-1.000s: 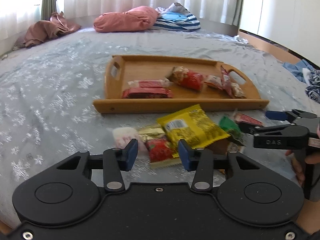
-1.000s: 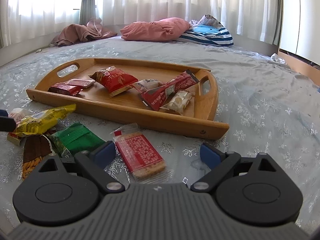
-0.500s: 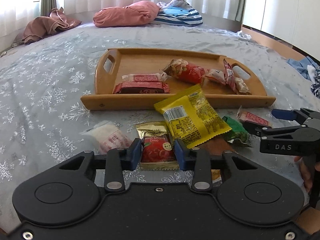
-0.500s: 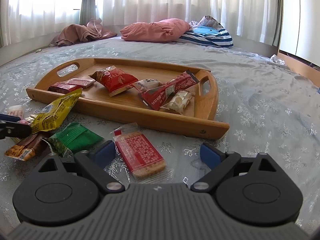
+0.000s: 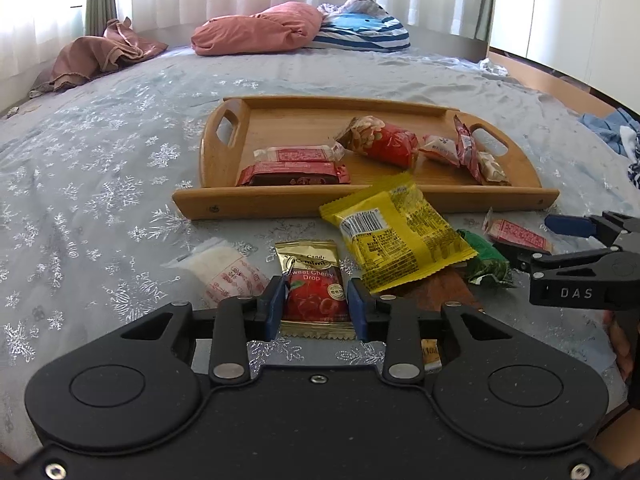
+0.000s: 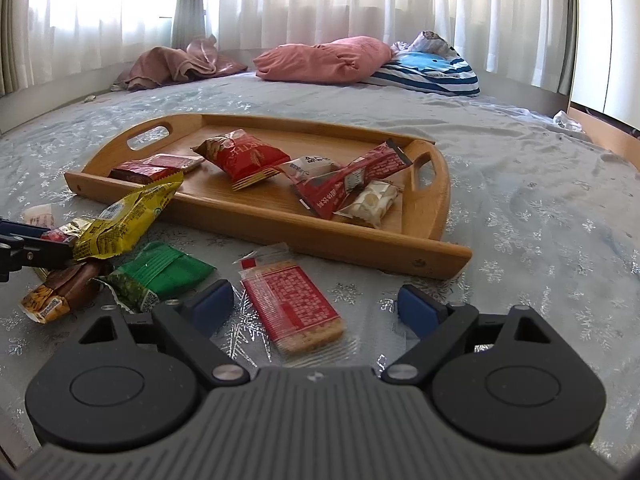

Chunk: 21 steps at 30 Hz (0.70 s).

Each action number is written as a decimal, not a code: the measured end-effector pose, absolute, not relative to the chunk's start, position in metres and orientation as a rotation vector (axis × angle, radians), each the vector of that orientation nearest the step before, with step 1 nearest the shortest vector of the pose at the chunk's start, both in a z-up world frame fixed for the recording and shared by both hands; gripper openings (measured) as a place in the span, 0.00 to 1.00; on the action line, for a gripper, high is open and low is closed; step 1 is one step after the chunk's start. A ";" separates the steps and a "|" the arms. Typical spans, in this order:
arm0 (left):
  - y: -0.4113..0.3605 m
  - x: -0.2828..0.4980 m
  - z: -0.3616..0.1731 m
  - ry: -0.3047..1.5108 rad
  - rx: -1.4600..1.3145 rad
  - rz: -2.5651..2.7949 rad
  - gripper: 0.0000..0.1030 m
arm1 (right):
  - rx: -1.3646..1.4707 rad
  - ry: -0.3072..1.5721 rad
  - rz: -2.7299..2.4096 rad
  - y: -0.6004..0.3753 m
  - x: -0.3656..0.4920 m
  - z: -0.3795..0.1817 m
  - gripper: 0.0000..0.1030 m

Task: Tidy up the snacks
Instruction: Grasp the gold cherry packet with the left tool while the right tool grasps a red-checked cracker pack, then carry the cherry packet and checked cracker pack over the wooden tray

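Left gripper [image 5: 316, 308]: jaws clenched on the cherry drop candy packet [image 5: 314, 288], low over the bed [image 5: 100, 200]. Yellow snack bag [image 5: 394, 240] leans just beside it, atop a brown packet [image 6: 68, 286]. Right gripper [image 6: 316, 306]: jaws released, straddling the red cracker packet [image 6: 292, 306] without touching. Green packet [image 6: 160, 274] lies near. Beyond, wooden tray [image 5: 360, 202] holds several red and white snack packets.
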<state>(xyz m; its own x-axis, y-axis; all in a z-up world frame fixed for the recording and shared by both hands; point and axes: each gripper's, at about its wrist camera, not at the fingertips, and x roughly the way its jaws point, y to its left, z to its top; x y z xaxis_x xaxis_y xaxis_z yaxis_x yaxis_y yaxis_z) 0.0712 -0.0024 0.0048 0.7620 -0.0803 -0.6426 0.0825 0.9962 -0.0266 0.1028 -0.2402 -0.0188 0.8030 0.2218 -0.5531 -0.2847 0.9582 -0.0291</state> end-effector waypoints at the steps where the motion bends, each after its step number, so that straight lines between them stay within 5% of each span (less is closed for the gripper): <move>1: -0.003 0.072 0.005 0.699 0.006 -0.088 0.33 | -0.112 0.579 0.275 -0.240 0.103 -0.019 0.92; 7: -0.002 0.080 0.004 0.712 -0.020 -0.087 0.33 | -0.106 0.580 0.292 -0.242 0.102 -0.019 0.89; 9: 0.000 0.080 0.008 0.722 -0.042 -0.080 0.30 | -0.100 0.585 0.301 -0.242 0.102 -0.017 0.79; 11: 0.004 0.075 0.018 0.704 -0.065 -0.089 0.30 | -0.054 0.605 0.321 -0.243 0.100 -0.009 0.43; 12: 0.004 0.073 0.024 0.690 -0.054 -0.098 0.30 | -0.036 0.614 0.313 -0.243 0.099 -0.005 0.36; 21: 0.015 0.066 0.053 0.627 -0.049 -0.083 0.30 | -0.075 0.599 0.301 -0.221 0.084 0.010 0.36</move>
